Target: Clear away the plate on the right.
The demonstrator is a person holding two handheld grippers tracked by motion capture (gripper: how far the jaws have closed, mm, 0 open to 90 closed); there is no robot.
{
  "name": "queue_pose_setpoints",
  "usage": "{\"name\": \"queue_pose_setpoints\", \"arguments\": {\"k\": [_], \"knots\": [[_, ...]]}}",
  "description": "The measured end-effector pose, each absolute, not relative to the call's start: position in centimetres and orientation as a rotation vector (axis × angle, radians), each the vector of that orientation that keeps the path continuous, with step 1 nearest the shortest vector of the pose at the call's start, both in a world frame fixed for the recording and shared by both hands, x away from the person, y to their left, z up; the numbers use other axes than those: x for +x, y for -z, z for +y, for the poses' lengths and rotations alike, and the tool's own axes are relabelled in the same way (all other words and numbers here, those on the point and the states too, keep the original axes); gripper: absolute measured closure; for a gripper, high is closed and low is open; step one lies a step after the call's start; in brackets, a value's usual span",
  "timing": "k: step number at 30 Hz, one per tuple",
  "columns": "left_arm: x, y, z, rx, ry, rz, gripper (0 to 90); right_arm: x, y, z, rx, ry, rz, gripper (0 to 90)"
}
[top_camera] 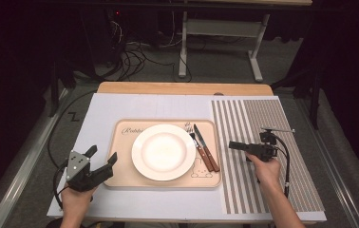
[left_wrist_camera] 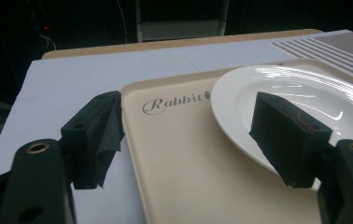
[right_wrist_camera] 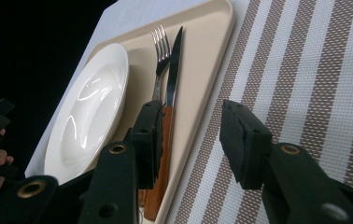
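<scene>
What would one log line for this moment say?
left gripper: open, astride tray left edge | right gripper: open, empty, over striped mat | plate, fork, knife: on tray

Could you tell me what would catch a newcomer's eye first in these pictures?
Most striking is the white plate, empty, in the middle of the beige tray. Right of it on the tray, a fork and a knife with wooden handles lie side by side. The left tongs sit open at the tray's left edge, and the right tongs are open over the striped mat.
</scene>
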State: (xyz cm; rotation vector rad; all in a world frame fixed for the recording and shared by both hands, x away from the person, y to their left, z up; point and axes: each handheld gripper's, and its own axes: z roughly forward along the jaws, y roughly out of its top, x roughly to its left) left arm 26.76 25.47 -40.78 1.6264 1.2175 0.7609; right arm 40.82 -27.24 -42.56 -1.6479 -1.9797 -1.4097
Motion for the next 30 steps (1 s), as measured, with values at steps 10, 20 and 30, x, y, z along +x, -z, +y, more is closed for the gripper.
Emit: {"name": "queue_pose_setpoints", "arguments": {"k": [10,20,30], "knots": [[26.7,40.8,25.5,1.63,-0.765,1.216,25.8,40.3,42.5,-28.4,-1.661,1.42,-1.998,60.6],[26.7,40.8,25.5,1.631,-0.764,1.217,25.8,39.4,42.2,-29.4,-1.677,1.44,-2.05,56.5],[26.7,40.8,25.4,1.629,-0.768,1.217,25.8,38.2,41.4,-29.9,-1.692,1.437,-2.219,52.9]]}}
